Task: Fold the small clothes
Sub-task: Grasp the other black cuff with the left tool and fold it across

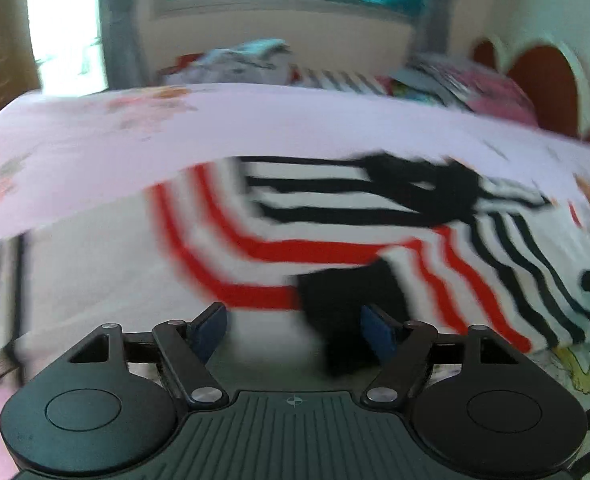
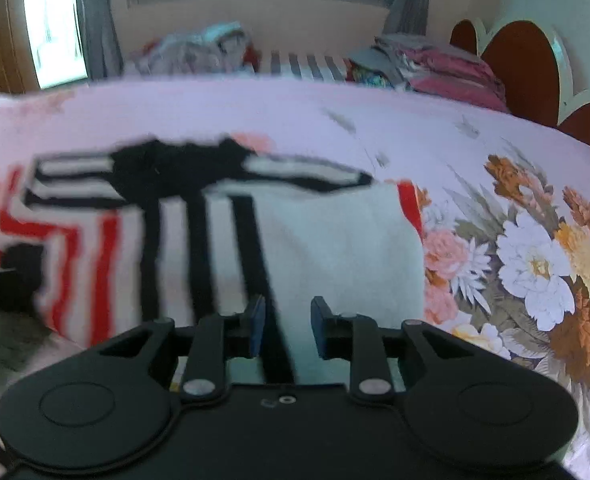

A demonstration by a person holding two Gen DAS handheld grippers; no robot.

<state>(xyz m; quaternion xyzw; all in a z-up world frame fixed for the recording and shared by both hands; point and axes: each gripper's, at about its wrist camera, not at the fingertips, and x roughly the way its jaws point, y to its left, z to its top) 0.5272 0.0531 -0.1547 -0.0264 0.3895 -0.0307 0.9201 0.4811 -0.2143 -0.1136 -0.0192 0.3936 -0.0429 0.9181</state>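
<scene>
1. Red, black and white stripes marked the small garment, which lay partly folded on the pink floral bedspread.
2. The left gripper hovered over the garment's black cuff, its blue pads spread wide with nothing pressed between them.
3. The right gripper had its jaws narrowly apart over the garment's near edge; whether they pinched cloth could not be told.
4. Piled clothes lay beyond the bedspread.

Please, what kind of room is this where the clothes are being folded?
Most likely a bedroom. The striped red, black and white garment lies on a pink bedspread with printed flowers, a dark red scalloped headboard stands at the right, and grey curtains hang beside a window at the back.
</scene>
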